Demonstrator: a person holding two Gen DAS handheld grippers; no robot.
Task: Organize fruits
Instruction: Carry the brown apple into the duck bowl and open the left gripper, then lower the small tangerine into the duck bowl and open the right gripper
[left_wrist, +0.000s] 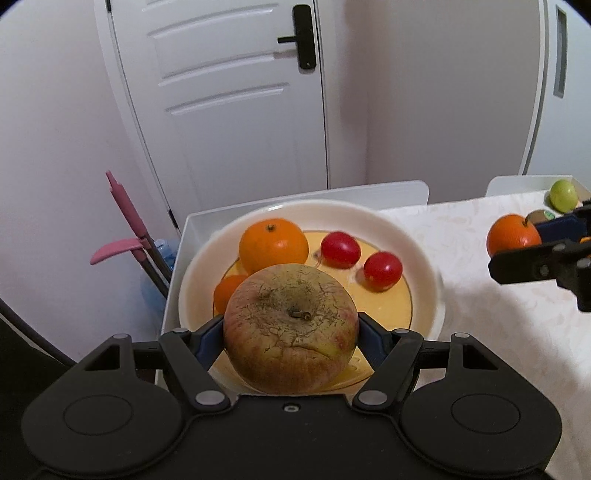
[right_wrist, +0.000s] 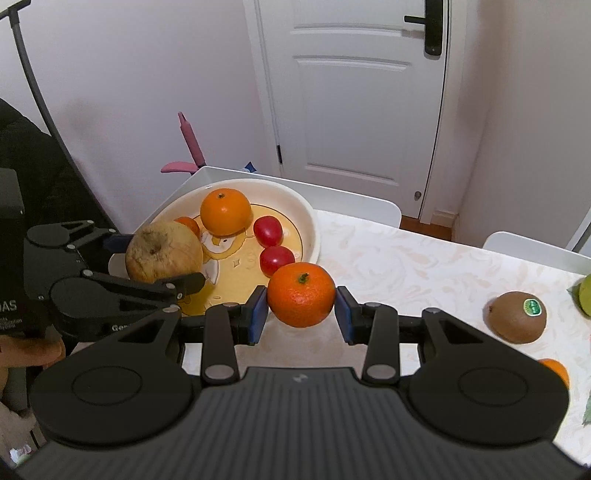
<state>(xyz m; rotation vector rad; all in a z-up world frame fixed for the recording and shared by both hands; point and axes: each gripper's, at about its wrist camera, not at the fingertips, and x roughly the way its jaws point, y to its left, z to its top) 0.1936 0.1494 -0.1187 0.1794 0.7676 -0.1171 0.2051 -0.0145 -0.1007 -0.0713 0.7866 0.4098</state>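
The left hand-held gripper (left_wrist: 290, 334) clenches a russeted, red-streaked apple (left_wrist: 290, 328) over the near side of the plate (left_wrist: 421, 254). The right hand-held gripper (right_wrist: 301, 310) clamps a glossy orange (right_wrist: 301, 294) just beside the plate's right rim. Inside the plate lie another orange (left_wrist: 273, 245) and two tomatoes (left_wrist: 340, 249). Right of the plate, bare tabletop (right_wrist: 413, 258) reaches to a kiwi (right_wrist: 516, 316).

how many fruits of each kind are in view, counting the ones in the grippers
apple: 1, in the left gripper
oranges: 4, one in the right gripper
red tomatoes: 2
kiwi: 1
green fruit: 1
total: 9
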